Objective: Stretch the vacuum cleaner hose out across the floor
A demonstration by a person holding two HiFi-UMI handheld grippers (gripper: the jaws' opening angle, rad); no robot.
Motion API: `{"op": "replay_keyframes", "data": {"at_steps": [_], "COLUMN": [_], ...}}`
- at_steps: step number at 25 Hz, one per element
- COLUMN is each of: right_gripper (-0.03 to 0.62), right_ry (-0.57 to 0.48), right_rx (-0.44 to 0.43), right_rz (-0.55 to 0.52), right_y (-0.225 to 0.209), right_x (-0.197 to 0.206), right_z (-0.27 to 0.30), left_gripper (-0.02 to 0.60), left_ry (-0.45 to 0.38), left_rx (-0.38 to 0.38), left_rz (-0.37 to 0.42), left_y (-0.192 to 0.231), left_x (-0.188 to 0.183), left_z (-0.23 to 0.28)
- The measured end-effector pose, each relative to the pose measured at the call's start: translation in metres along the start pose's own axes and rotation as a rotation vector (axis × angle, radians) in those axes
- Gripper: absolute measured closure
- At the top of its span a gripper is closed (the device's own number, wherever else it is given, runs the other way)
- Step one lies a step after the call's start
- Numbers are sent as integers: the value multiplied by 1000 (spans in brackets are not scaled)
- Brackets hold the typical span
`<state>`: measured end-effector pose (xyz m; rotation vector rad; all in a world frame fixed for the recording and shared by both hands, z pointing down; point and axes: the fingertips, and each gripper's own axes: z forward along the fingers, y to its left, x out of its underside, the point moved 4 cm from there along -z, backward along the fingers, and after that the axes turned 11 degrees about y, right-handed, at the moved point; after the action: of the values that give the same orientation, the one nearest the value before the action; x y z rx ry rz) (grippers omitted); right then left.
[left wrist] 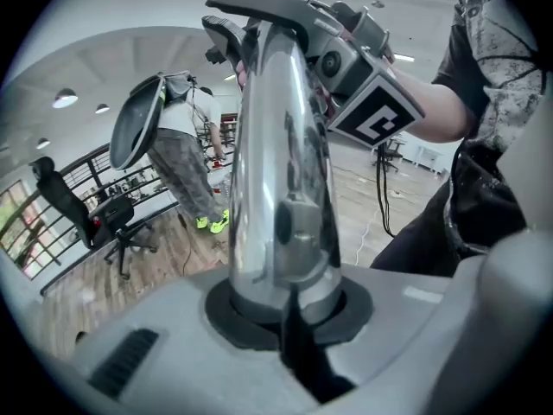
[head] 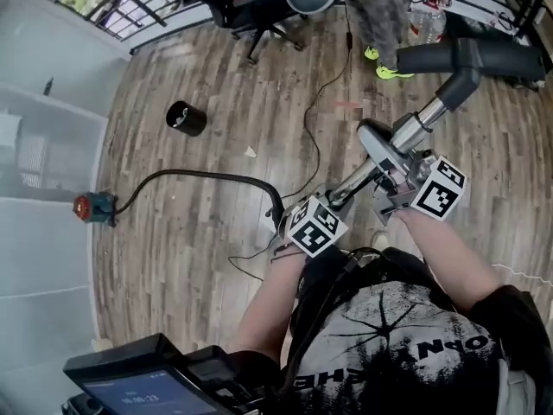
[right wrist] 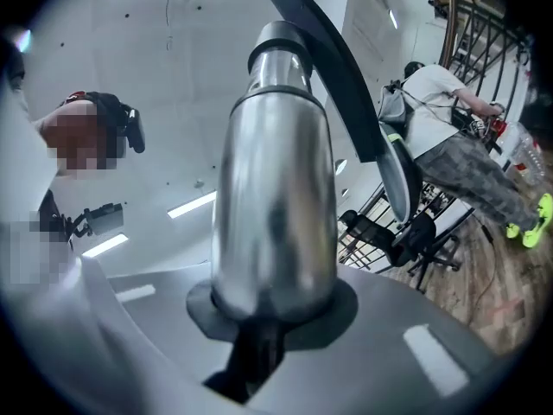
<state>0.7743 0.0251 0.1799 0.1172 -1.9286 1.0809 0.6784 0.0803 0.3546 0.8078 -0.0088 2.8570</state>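
Nearest the camera: a handset with a lit screen and the person's black printed T-shirt, both on the near side of the two grippers.
Left gripper: its fingers are clamped on the lower part of the chrome wand. In the left gripper view the tube fills the gap between the dark pads.
Right gripper: its fingers are clamped on the same wand, further up the tube than the left fingers and just beside them. Its marker cube shows beyond the left fingers in the left gripper view.
Wand: it is lifted off the floor and slants away from both sets of fingers to the black floor nozzle at its far end.
Vacuum cleaner hose: it lies on the wood-plank floor in a low arc. One end is just beside the left fingers, its joint with the wand hidden behind the marker cube. The other end is at the red and blue canister, well apart from the fingers.
Cable: thin and black, it trails over the floor beyond the left fingers.
Bin: a small black cylinder, well apart from the fingers, beyond the hose.
Far side: an office chair and a bystander in yellow-green shoes, beyond the fingertips.
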Motion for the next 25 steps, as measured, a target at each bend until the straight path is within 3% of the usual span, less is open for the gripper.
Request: {"op": "replay_keyframes", "data": {"at_steps": [4, 11, 19, 25], "right_gripper": [533, 533, 531, 534], "right_ry": [63, 89, 20, -22], "right_rx": [-103, -166, -147, -79], "right_rz": [16, 2, -26, -3], "right_y": [15, 46, 90, 99], "right_x": [-5, -4, 33, 36], "right_z": [0, -10, -87, -111], "left_gripper": [538, 538, 538, 541], "left_ry": [-7, -14, -17, -13], "left_rx": [-83, -158, -216, -162], "left_rz": [-92, -130, -59, -3], "left_y": [-15, -40, -118, -140], "left_x": [-6, -6, 15, 15], "left_z": [-9, -24, -16, -17]}}
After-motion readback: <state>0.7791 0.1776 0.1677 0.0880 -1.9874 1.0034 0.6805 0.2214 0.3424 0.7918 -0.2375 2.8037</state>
